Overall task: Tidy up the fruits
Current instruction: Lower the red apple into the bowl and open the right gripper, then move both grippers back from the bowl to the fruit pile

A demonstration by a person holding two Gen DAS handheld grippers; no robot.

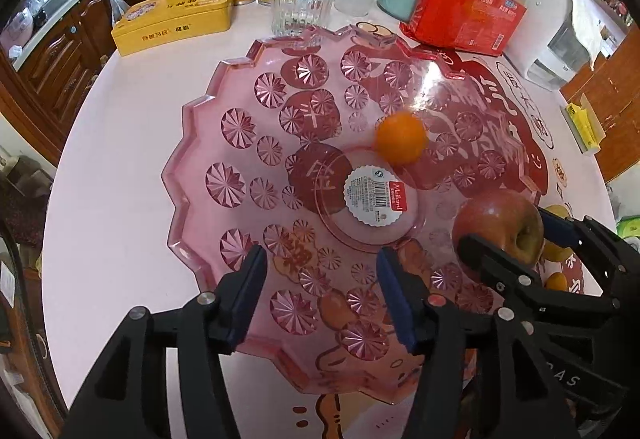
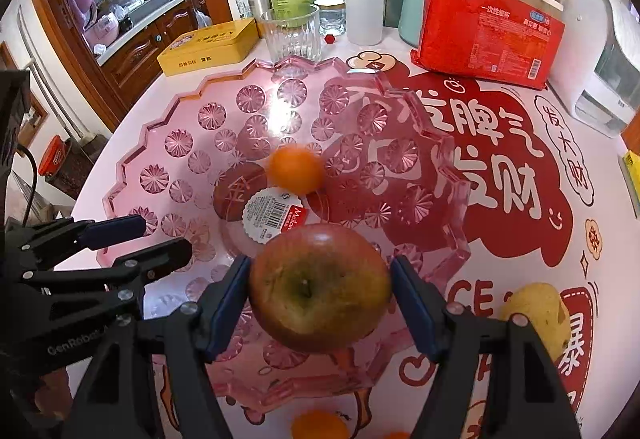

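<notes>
Left gripper (image 1: 320,291) empty over the dish, apple (image 2: 320,285) held in the right one

Going left to right: the left gripper hangs over the near edge of the pink plastic fruit dish (image 1: 192,175) with its jaws apart and nothing between them. Further in, a small orange (image 1: 401,137) sits loose near the dish's middle, just past the round label; it looks smooth and light, likely to roll on that slick plastic. Next, the right gripper (image 2: 320,305) is clamped on a reddish apple with a greenish patch round the stem, over the dish's near side. It looks firm and fairly heavy, and I'd say across its widest part is the right place to hold. Off to the right a yellow pear (image 2: 536,315) still lies on the table, outside the dish.
</notes>
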